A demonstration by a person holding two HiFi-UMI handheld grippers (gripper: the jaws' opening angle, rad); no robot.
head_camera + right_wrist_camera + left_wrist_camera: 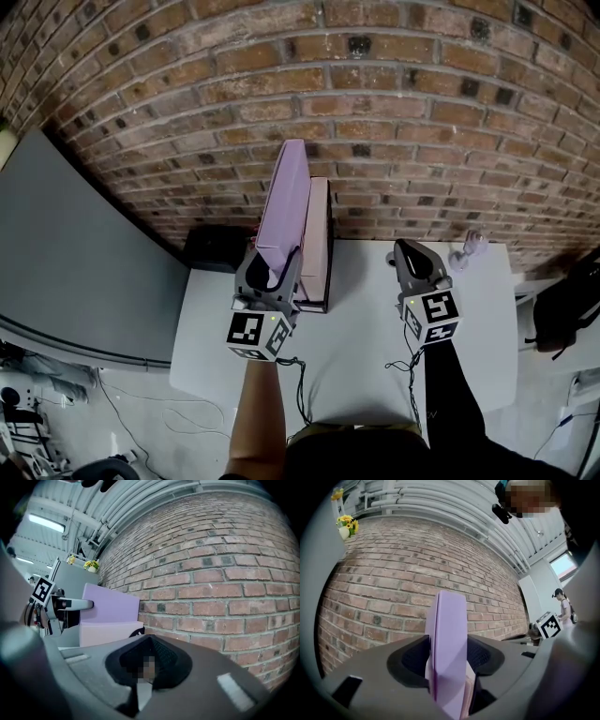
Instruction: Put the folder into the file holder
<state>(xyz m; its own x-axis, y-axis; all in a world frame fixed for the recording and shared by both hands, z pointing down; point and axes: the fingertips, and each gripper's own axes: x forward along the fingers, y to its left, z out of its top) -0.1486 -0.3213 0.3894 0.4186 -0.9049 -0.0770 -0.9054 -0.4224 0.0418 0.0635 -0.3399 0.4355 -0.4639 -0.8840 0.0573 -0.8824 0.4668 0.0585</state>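
The purple folder (286, 202) stands up tall on its edge and leans a little. The left gripper (272, 272) pinches it near its bottom edge, with one finger on each flat side. The file holder (317, 244) stands just beside the folder, on the side nearer the other gripper, at the back of the white table (366, 356) by the brick wall (375, 112). I think the folder is not inside it yet.

The right gripper (412, 258) is well apart from both. Its fingers are pressed together and hold nothing.

Here is what could go wrong. The folder is held only low down, so its tall top could tip or twist. Its bottom edge could then bump the holder's rim and not go in. A hard bump could push the holder along or knock it over, because nothing holds it steady. The folder could also go down outside the holder.
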